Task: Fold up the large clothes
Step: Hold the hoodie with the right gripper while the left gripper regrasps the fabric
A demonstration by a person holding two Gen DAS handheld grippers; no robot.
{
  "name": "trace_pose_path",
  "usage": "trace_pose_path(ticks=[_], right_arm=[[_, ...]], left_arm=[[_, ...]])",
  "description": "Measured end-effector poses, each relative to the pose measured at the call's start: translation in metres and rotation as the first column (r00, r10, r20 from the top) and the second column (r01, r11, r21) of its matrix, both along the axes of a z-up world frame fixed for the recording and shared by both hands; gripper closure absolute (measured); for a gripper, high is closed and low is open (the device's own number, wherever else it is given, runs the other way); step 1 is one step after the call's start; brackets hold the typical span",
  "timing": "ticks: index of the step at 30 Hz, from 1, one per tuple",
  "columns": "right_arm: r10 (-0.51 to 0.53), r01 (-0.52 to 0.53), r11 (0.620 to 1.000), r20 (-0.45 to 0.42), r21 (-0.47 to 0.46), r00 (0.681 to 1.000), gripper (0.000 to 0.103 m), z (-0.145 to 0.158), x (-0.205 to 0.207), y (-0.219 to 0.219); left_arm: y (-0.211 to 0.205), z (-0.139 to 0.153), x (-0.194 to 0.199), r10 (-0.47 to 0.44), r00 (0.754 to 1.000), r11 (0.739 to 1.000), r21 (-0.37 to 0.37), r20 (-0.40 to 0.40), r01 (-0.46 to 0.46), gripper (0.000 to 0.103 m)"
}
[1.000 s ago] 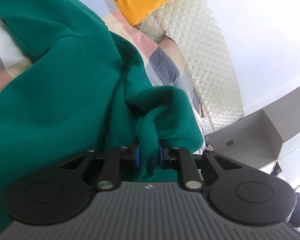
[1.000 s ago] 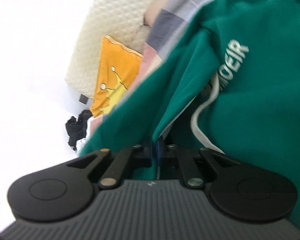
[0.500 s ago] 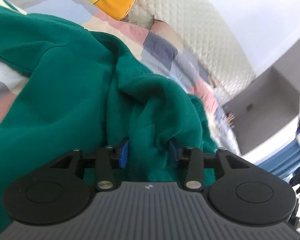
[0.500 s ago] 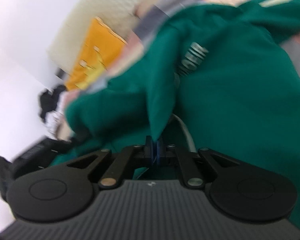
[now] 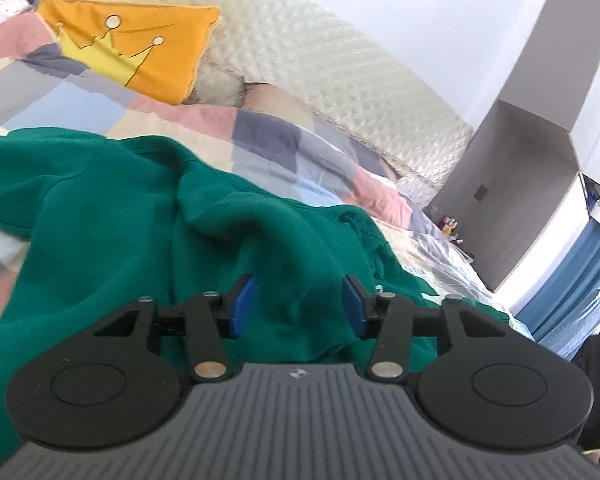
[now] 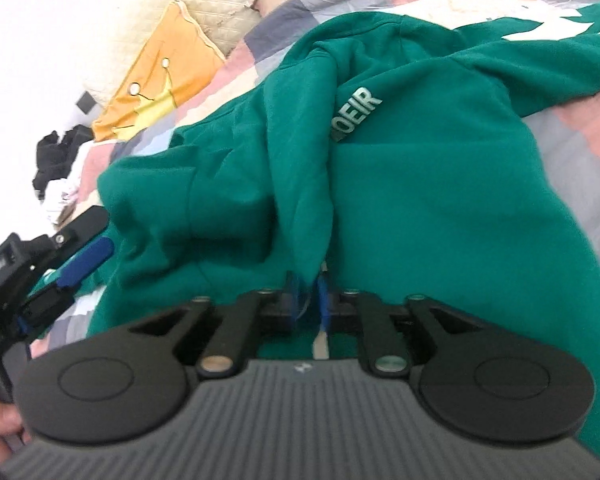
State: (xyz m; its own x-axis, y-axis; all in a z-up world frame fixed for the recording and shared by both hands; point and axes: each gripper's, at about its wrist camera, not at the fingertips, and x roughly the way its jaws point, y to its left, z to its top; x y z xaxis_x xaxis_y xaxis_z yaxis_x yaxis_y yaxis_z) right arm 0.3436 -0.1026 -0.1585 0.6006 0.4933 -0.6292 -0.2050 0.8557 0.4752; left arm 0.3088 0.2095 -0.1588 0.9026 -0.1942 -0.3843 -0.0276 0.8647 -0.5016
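I have one green hoodie (image 6: 440, 184) spread across the patchwork quilt (image 5: 284, 140), bunched near my two grippers. My left gripper (image 5: 298, 306) has its fingers apart, cloth loose between them; my right gripper (image 6: 309, 300) has just been opening, a fold still threaded between narrowly parted pads, likely releasing it. One orange pillow (image 5: 140, 48) lies far off

A bed (image 5: 284, 148) with a patchwork quilt runs to a cream quilted headboard (image 5: 332, 68), an orange crown cushion (image 5: 140, 48) leaning there. Beyond stand white walls (image 5: 440, 20), a grey cabinet (image 5: 532, 168) and blue curtains (image 5: 572, 280), brightly lit.
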Motion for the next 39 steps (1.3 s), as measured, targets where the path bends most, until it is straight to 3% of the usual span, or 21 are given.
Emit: trace_pose_path(ticks=[1, 3, 4, 7, 9, 12, 15, 17, 21, 23, 25, 27, 31, 35, 39], right_arm=[[-0.006, 0.006, 1.0, 0.014, 0.01, 1.0, 0.056, 0.002, 0.0, -0.003], [-0.01, 0.009, 1.0, 0.043, 0.02, 0.999, 0.055, 0.005, -0.004, -0.008], [-0.011, 0.009, 1.0, 0.066, 0.027, 0.998, 0.055, 0.009, -0.003, -0.009], [0.004, -0.012, 0.998, 0.145, 0.056, 0.989, 0.056, 0.019, 0.001, -0.012], [0.052, -0.067, 0.995, 0.188, 0.076, 0.981, 0.056, 0.024, 0.005, -0.008], [0.116, -0.135, 0.988, 0.232, 0.069, 0.966, 0.057, 0.026, 0.011, 0.008], [0.181, -0.195, 0.98, 0.244, 0.036, 0.953, 0.068, 0.02, 0.019, 0.029], [0.197, -0.204, 0.979, 0.249, 0.003, 0.948, 0.081, 0.012, 0.028, 0.043], [0.234, -0.231, 0.972, 0.182, -0.041, 0.955, 0.087, -0.014, 0.047, 0.059], [0.266, -0.252, 0.962, 0.16, -0.105, 0.951, 0.092, -0.029, 0.048, 0.066], [0.264, -0.251, 0.963, 0.164, -0.097, 0.95, 0.093, -0.036, 0.046, 0.065], [0.261, -0.249, 0.964, 0.155, -0.09, 0.953, 0.093, -0.034, 0.047, 0.064], [0.262, -0.251, 0.964, 0.154, -0.084, 0.953, 0.094, -0.034, 0.046, 0.063], [0.26, -0.25, 0.965, 0.154, -0.081, 0.953, 0.093, -0.035, 0.046, 0.062], [0.251, -0.243, 0.968, 0.147, -0.066, 0.957, 0.093, -0.035, 0.046, 0.059]], left_arm=[[-0.003, 0.0, 0.001, -0.002, 1.0, 1.0, 0.011, 0.003, 0.001, 0.074], [-0.011, -0.002, 0.005, 0.005, 1.0, 0.999, 0.05, 0.005, -0.005, 0.089], [-0.014, -0.004, 0.008, -0.006, 1.0, 0.998, 0.057, 0.001, 0.006, 0.095], [-0.023, -0.015, 0.02, -0.026, 0.998, 0.997, 0.066, -0.061, 0.03, 0.096], [-0.026, -0.028, 0.031, -0.023, 0.987, 0.997, 0.067, -0.157, 0.034, 0.097], [-0.027, -0.052, 0.044, 0.004, 0.952, 0.998, 0.059, -0.305, 0.015, 0.097], [-0.027, -0.054, 0.044, 0.005, 0.953, 0.998, 0.06, -0.304, 0.014, 0.097], [-0.026, -0.051, 0.043, 0.004, 0.954, 0.998, 0.059, -0.3, 0.015, 0.097], [-0.021, -0.045, 0.036, -0.002, 0.962, 0.998, 0.053, -0.274, 0.017, 0.096], [-0.017, -0.038, 0.032, -0.001, 0.97, 0.998, 0.06, -0.241, 0.016, 0.089], [-0.015, -0.029, 0.029, 0.006, 0.981, 0.999, 0.052, -0.196, 0.004, 0.069], [-0.01, -0.024, 0.025, 0.025, 0.995, 1.0, 0.014, -0.098, -0.024, 0.058], [-0.009, -0.019, 0.028, 0.039, 0.999, 0.999, 0.026, -0.03, -0.038, 0.058], [-0.016, -0.028, 0.046, 0.055, 0.991, 0.993, 0.113, -0.125, -0.041, 0.058], [-0.023, -0.049, 0.058, 0.093, 0.955, 0.976, 0.215, -0.28, -0.032, 0.064]])
